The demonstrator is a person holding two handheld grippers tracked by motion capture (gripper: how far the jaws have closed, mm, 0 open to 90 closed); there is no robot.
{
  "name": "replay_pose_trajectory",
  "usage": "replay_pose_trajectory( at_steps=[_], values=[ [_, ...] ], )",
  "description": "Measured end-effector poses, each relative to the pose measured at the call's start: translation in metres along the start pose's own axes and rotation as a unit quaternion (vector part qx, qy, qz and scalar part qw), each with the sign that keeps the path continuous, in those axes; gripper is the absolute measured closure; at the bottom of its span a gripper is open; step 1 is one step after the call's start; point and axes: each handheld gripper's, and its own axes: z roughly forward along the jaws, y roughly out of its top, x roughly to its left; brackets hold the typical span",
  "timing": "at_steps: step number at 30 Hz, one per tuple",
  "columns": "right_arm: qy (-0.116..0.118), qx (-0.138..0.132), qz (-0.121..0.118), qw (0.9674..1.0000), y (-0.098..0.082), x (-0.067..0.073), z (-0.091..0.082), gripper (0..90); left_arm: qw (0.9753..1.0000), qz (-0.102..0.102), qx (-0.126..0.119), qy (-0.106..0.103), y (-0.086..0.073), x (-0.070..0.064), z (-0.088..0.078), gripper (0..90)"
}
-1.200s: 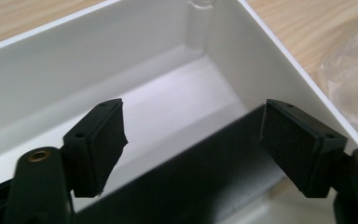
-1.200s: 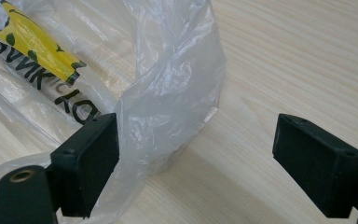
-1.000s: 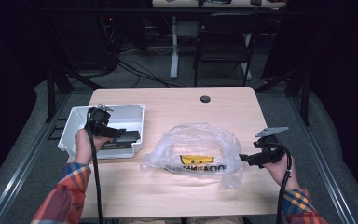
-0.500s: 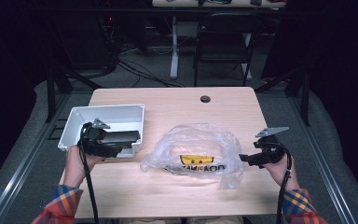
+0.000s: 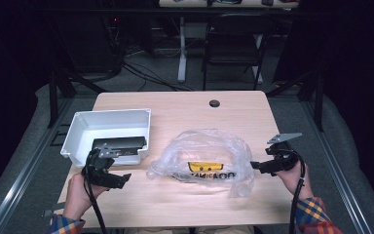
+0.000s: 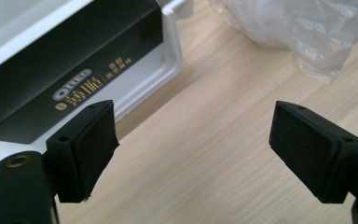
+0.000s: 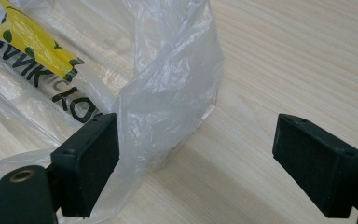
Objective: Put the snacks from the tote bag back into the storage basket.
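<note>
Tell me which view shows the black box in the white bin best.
The left gripper view: the black box is close enough to show gold lettering. The high view shows it small and dark inside the white bin. The right gripper view faces the plastic bag.

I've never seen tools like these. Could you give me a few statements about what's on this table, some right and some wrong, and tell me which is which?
1. The left gripper is open, holding nothing. True.
2. The black box lies on the bare table. False: it lies inside the white bin.
3. The plastic bag lies between the two grippers. True.
4. The right gripper is clamped on the bag. False: its jaws stand open, with a fold of the bag beside one jaw.
5. The bag is solid black. False: it is clear, with a yellow print.
</note>
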Motion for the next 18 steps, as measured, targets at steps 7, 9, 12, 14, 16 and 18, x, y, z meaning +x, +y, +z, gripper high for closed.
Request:
replay_pose_trajectory(
  at_steps=[7, 9, 12, 14, 16, 18],
  values=[
    [-0.001, 0.003, -0.004, 1.0000, 0.000, 0.001, 0.001, 14.2, 0.9999, 0.005, 0.010, -0.001, -0.010, -0.012, 0.010, 14.6],
    [-0.002, 0.001, -0.002, 1.0000, -0.001, 0.001, 0.001, 14.2, 0.9999, 0.005, 0.013, 0.000, -0.013, -0.015, 0.015, 14.7],
    [-0.002, 0.000, -0.003, 1.0000, -0.002, 0.000, 0.002, 14.2, 0.9995, 0.014, 0.027, -0.006, -0.019, -0.017, 0.026, 14.6],
    [-0.002, -0.001, -0.003, 1.0000, -0.002, 0.000, 0.002, 14.2, 0.9995, 0.015, 0.029, -0.004, -0.019, -0.017, 0.028, 14.6],
    [-0.003, -0.001, -0.007, 1.0000, -0.002, 0.001, 0.002, 14.2, 0.9995, 0.012, 0.026, -0.010, -0.019, -0.016, 0.029, 14.7],
    [-0.004, -0.003, -0.007, 1.0000, -0.002, 0.000, 0.003, 14.2, 0.9996, 0.012, 0.024, -0.008, -0.020, -0.017, 0.030, 14.7]
  ],
)
